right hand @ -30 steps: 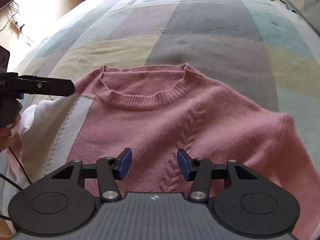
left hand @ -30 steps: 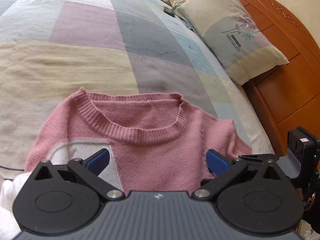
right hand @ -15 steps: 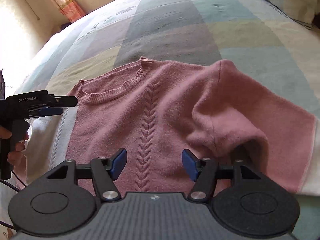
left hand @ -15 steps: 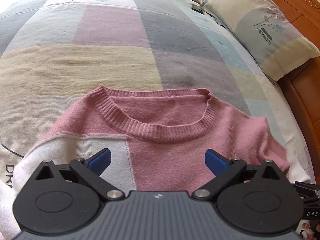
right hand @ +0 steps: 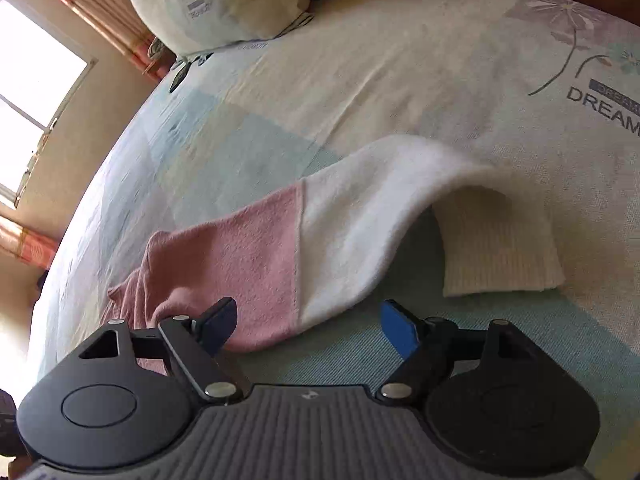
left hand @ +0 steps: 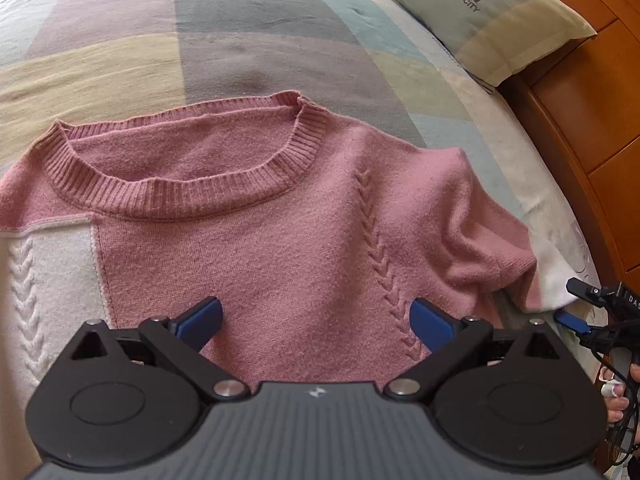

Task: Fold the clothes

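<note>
Here your right tool point(right hand: 308, 322), jaws wide and empty, fronts the sweater point(left hand: 280, 240) sleeve point(right hand: 320, 240), seemingly to fold it inward; left tool point(left hand: 316, 318) likewise gapes empty.

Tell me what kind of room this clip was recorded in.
Most likely a bedroom in a home. A pink sweater lies spread on a bed with a pastel patchwork bedspread, a pillow rests against a wooden headboard, and a curtained window shows in the right wrist view.
</note>
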### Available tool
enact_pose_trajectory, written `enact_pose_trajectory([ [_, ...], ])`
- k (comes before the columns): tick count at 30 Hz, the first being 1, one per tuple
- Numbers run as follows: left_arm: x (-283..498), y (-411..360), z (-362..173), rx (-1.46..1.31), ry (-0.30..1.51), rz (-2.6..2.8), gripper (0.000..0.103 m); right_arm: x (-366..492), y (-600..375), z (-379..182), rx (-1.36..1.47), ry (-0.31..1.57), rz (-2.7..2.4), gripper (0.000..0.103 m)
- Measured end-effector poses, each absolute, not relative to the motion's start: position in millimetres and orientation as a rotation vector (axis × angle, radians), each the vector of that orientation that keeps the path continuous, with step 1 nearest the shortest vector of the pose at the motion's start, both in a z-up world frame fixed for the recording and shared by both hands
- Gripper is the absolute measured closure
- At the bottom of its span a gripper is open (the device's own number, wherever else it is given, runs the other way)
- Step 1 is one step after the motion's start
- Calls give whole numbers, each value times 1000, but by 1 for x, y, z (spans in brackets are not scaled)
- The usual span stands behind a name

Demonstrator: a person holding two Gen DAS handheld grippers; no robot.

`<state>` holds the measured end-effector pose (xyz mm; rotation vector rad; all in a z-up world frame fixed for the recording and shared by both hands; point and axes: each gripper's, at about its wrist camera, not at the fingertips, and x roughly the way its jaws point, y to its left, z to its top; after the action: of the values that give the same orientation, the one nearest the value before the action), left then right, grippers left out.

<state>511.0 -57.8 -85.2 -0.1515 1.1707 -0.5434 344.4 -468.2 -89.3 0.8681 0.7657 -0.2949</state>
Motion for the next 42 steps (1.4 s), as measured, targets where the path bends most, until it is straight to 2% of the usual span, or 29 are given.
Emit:
enact_pose_trajectory([
  [9,510,-64,-88,-99,1175,-546,3,341,-531,-111,1084,545,-420,23],
  [12,510,-64,-88,-90,1179,-548,3,340,-544,-112,1100,582,-456,49],
  [14,510,-64,-88,-86,1180,-549,3,344,-549,-108,1044,625,-476,85],
  [15,509,-64,-88,-84,1180,-551,3,346,-551,-106,1013,645,-482,90],
  [30,512,-63,-88,-95,1180,-573,3,416,-591,-26,407,701,-378,92],
  [33,512,-61,-89,-103,1177,-575,3,423,-598,-32,341,746,-390,86],
  [34,512,-60,-89,-104,1175,-577,3,423,-603,-39,371,768,-398,81],
  [38,511,-60,-89,-104,1170,-582,3,404,-626,-73,598,800,-458,75],
  [39,511,-60,-88,-103,1169,-583,3,397,-631,-81,668,791,-471,72],
  [40,511,-60,-88,-99,1167,-583,3,390,-636,-87,728,773,-488,63],
  [42,510,-61,-88,-90,1165,-583,3,378,-643,-95,840,717,-508,61],
])
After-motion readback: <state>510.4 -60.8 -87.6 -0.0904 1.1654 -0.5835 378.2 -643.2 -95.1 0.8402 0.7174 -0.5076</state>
